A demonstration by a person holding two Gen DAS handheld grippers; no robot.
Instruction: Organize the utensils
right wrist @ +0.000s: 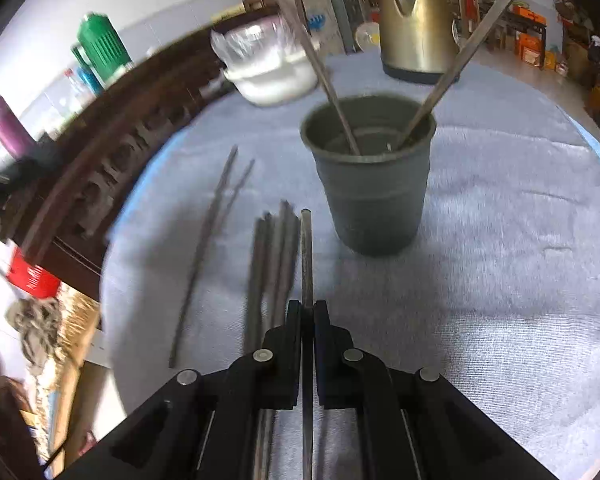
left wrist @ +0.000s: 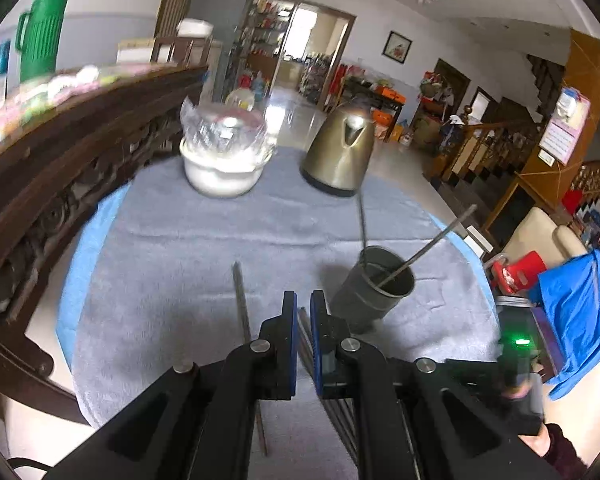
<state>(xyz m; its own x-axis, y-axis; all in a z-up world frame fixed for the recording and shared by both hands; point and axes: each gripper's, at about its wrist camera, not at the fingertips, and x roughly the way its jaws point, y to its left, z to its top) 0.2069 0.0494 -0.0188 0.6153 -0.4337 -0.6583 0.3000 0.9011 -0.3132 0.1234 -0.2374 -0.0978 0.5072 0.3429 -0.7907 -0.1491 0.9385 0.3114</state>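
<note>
A grey cup [right wrist: 370, 184] stands on the cloth with two metal chopsticks [right wrist: 328, 76] leaning in it; in the left wrist view the cup [left wrist: 374, 288] is just right of my left gripper. My right gripper [right wrist: 307, 312] is shut on a single chopstick [right wrist: 306, 256] that points forward toward the cup's base. A bundle of several chopsticks [right wrist: 274, 256] lies just left of it, and two more [right wrist: 216, 216] lie further left. My left gripper [left wrist: 304, 308] is shut, hovering over the bundle [left wrist: 305, 344] with nothing gripped. One loose chopstick [left wrist: 242, 308] lies to its left.
A grey cloth [left wrist: 204, 240] covers the round table. A brass-coloured kettle [left wrist: 340, 152] and a white bowl under plastic wrap [left wrist: 220, 164] stand at the far side. Dark carved wooden furniture [left wrist: 60, 184] borders the left. A hand [left wrist: 540, 444] shows at lower right.
</note>
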